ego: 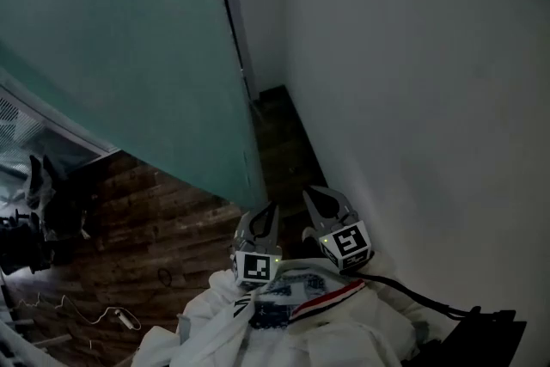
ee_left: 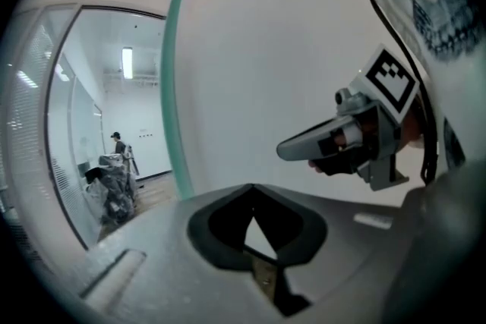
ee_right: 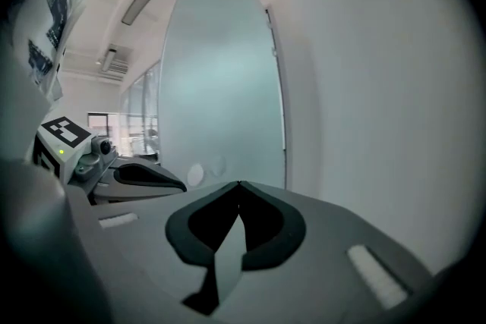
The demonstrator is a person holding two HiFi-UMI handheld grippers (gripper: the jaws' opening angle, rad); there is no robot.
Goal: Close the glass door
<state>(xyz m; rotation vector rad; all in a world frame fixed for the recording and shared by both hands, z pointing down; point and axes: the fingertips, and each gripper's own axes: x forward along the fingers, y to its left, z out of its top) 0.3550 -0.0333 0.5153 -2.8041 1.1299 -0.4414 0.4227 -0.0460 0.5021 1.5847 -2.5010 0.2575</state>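
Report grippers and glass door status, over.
Left gripper shut, empty. Right gripper shut, empty. Glass door open, angled off the wall, neither gripper touching it. Nothing visible between grippers and door.

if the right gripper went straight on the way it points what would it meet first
The right gripper would most likely meet the glass door, on its frosted panel near the edge beside the white wall; how far off is unclear.
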